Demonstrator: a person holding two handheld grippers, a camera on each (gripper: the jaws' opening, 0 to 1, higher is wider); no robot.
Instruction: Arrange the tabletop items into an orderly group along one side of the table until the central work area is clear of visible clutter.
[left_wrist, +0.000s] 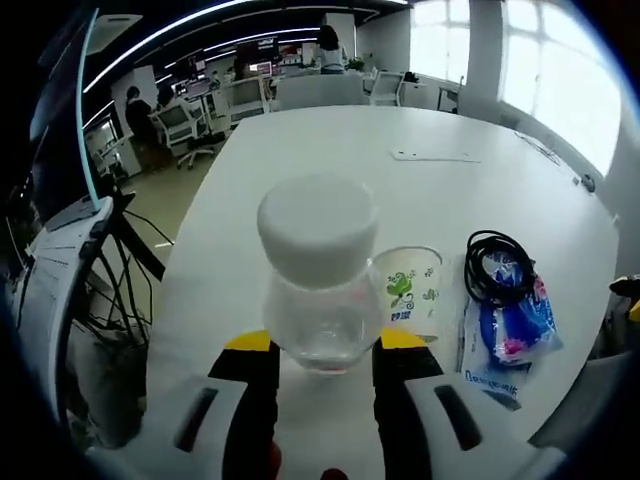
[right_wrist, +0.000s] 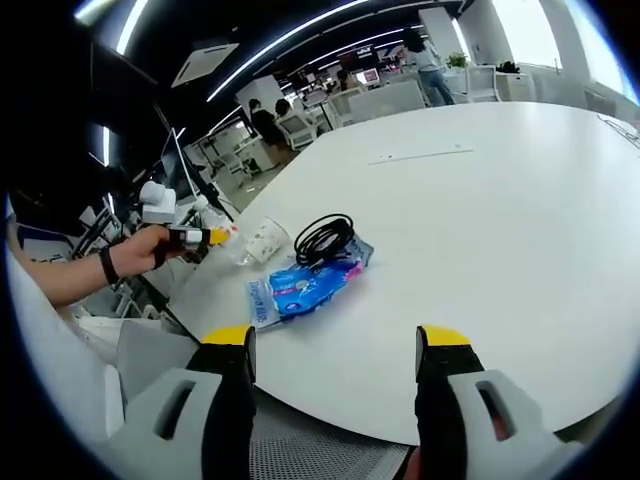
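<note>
Left tool (left_wrist: 325, 352), jaws closed against the base of a clear plastic bottle with a broad white cap (left_wrist: 320, 275), which stands upright on the white table (left_wrist: 400, 190) near its edge. Just beside the bottle stands a clear plastic cup with green print (left_wrist: 410, 290); next lies a blue-and-white plastic packet (left_wrist: 508, 330) with a coiled black cable (left_wrist: 497, 262) resting on its far end. Right tool (right_wrist: 335, 365), jaws wide apart and holding nothing, hovers over the table edge, well apart from the group.
</note>
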